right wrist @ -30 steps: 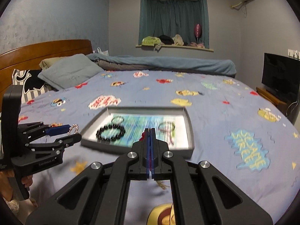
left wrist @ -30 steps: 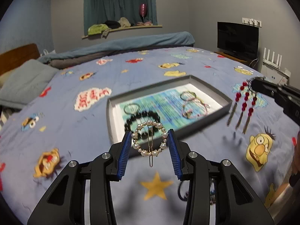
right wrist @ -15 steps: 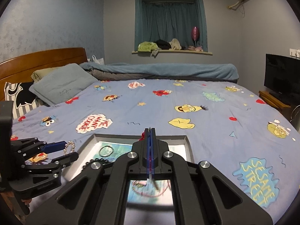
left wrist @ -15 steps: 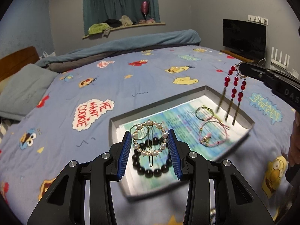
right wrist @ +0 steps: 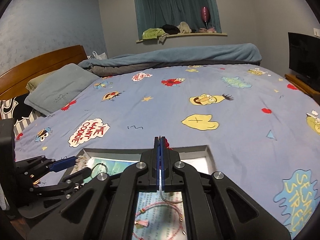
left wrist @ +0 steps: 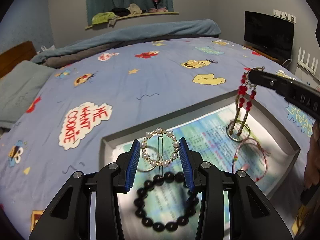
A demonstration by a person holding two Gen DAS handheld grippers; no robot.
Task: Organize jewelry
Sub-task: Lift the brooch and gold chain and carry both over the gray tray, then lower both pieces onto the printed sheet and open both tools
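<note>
A blue cartoon-print bedspread (left wrist: pixel 124 84) reads "ME WANT COOKIE" and "SESAME STREET". On it sits a grey rectangular tray (left wrist: pixel 288 140) lined with printed paper, holding a black bead bracelet (left wrist: pixel 166 198). Above it, the left tool (left wrist: pixel 160 156) grips a round pearl hair clip (left wrist: pixel 159 147); the right tool (right wrist: pixel 160 140), marked "DAS", pinches a red beaded tassel earring (left wrist: pixel 245 98).

Bead bracelet (left wrist: pixel 167 201) and cord bracelet (left wrist: pixel 250 157) in tray (left wrist: pixel 288 138) on bed (left wrist: pixel 140 84).

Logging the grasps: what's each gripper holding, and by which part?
Left gripper: pearl hair clip, fingers on the ring's opposite sides. Right gripper: red bead earring, pinched at its top.
</note>
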